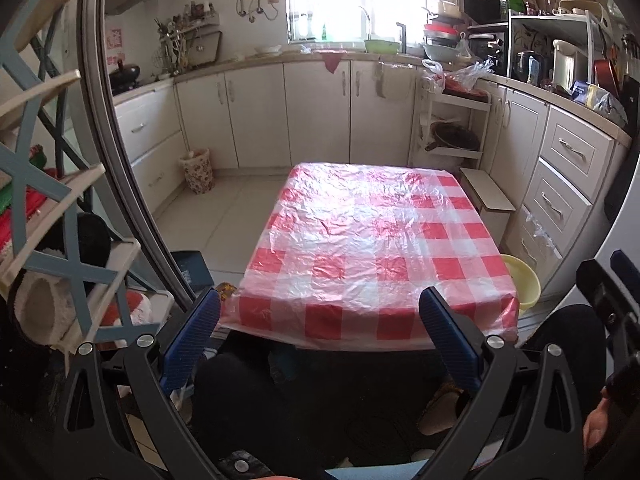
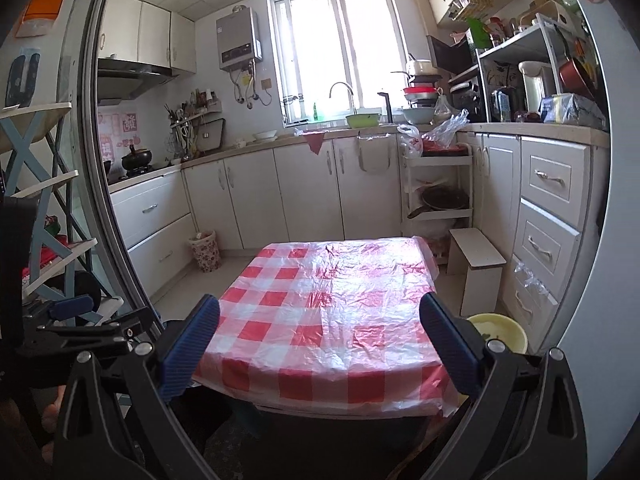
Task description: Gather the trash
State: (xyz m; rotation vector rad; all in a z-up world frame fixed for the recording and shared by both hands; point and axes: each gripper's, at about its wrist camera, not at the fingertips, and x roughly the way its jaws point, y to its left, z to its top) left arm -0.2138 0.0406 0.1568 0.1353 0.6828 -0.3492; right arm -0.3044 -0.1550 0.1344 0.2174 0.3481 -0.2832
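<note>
A low table under a red-and-white checked plastic cloth (image 1: 372, 248) stands in the middle of the kitchen; it also shows in the right wrist view (image 2: 332, 320). No loose trash shows on it. A floral waste bin (image 1: 197, 170) stands on the floor by the left cabinets, also in the right wrist view (image 2: 205, 250). My left gripper (image 1: 320, 332) is open and empty, held before the table's near edge. My right gripper (image 2: 320, 340) is open and empty at the same edge. The left gripper shows at the left of the right wrist view (image 2: 76, 312).
A yellow basin (image 1: 520, 284) sits on the floor right of the table, also in the right wrist view (image 2: 500, 332). A small white stool (image 2: 478, 268) stands by the right drawers. A blue-and-white shelf (image 1: 48, 200) is at the left. Cabinets ring the room.
</note>
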